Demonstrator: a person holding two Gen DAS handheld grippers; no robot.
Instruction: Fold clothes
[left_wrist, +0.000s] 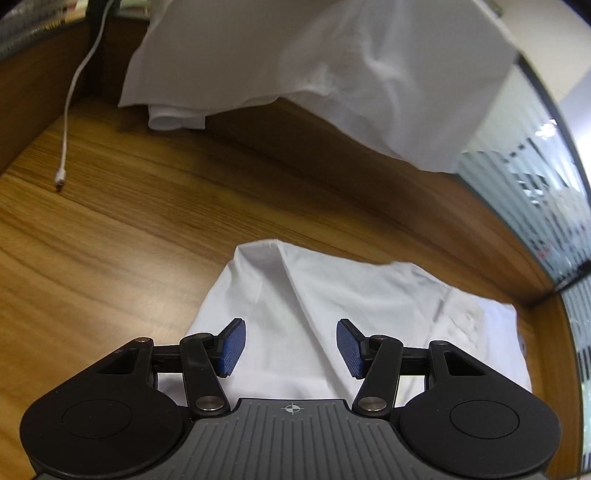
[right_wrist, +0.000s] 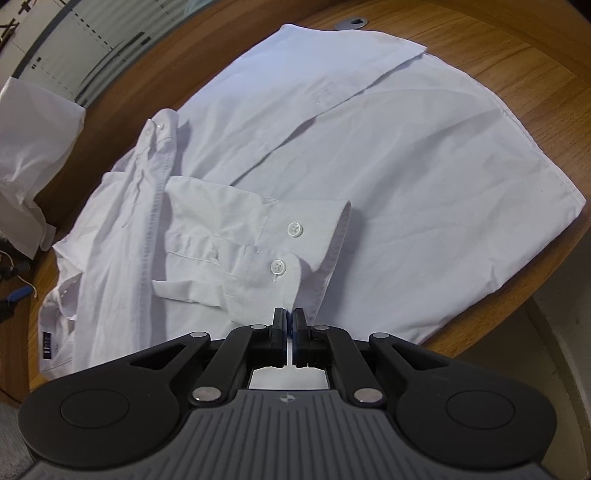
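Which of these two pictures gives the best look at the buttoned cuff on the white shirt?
The right wrist view: the cuff lies folded across the shirt, both buttons plain, just ahead of the shut right tool. The left wrist view shows only plain shirt cloth, no cuff.

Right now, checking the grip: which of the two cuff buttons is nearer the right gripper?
The lower button, nearer the right gripper; the other button lies farther up the cuff.

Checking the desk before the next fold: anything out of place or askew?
Yes: a loose white charging cable trails across the wooden desk, and a second white garment hangs crumpled over the far ledge, unfolded.
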